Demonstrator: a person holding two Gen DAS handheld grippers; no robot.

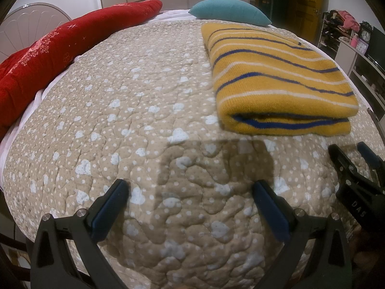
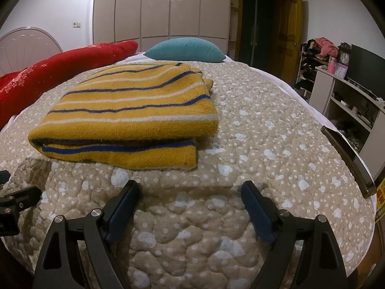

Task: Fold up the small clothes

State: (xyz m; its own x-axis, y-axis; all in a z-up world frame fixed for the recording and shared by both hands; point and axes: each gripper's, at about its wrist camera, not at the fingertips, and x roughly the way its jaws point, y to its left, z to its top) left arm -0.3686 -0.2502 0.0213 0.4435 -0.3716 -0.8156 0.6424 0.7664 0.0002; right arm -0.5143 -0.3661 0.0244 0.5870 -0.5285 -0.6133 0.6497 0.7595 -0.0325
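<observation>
The folded yellow knitted sweater with blue and white stripes [image 2: 127, 113] lies flat on my bed's beige quilted cover dotted with white hearts [image 2: 264, 144], just ahead of both tongs. My left tongs [image 1: 190, 187] stand wide with nothing between them, over bare quilt. My right tongs [image 2: 190, 189] are wide too, empty. A teal pillow [image 2: 185, 49] sits beyond the sweater

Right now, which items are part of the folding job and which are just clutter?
Job:
yellow striped sweater, folded on the quilt
left gripper, open, empty
right gripper, open, empty

Lying about:
red blanket
teal pillow
phone at the bed edge
</observation>
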